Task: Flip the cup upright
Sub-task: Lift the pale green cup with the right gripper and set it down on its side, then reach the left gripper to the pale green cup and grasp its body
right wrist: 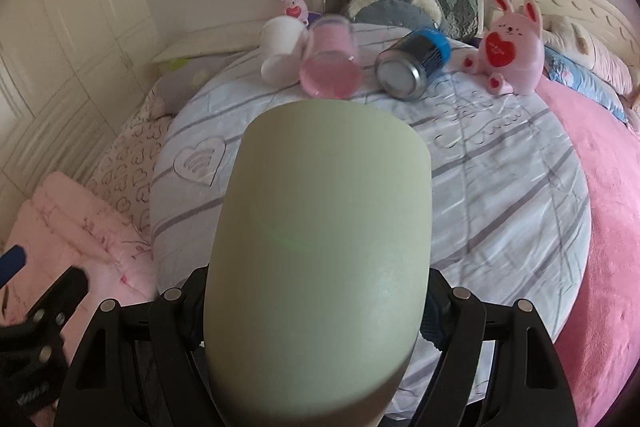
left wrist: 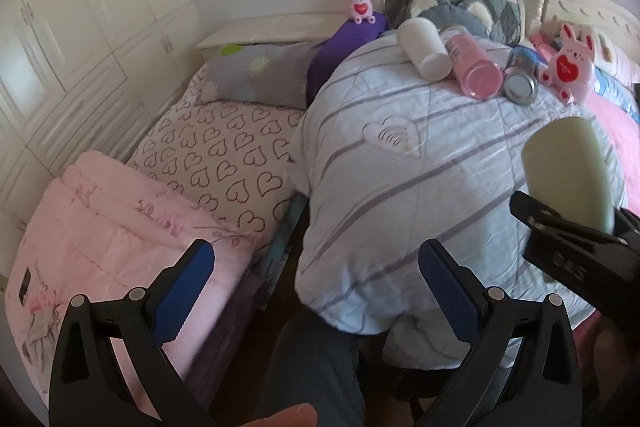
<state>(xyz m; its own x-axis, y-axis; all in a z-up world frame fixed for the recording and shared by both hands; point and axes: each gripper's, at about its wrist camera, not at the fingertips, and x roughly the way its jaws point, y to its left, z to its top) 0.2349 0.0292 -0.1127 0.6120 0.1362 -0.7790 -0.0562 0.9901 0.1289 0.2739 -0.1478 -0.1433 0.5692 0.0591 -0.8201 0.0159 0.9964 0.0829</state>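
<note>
My right gripper [right wrist: 316, 327] is shut on a pale green cup [right wrist: 320, 227] that fills the middle of the right wrist view, held above the striped quilt; its fingertips are hidden behind the cup. The same cup [left wrist: 568, 171] and the right gripper [left wrist: 576, 239] show at the right of the left wrist view. My left gripper [left wrist: 316, 283] is open and empty, blue pads apart, near the quilt's front edge. A white cup [right wrist: 280, 51], a pink cup [right wrist: 330, 63] and a blue-banded metal cup [right wrist: 414, 67] lie on their sides at the far end.
A striped blue-white quilt [right wrist: 500, 187] covers a round surface. A pink bunny toy [right wrist: 512, 47] sits at the back right, a smaller one [right wrist: 296, 5] at the back. A pink blanket [right wrist: 624, 227] lies right, a heart-patterned bed [left wrist: 224, 147] and pink duvet [left wrist: 112, 227] left.
</note>
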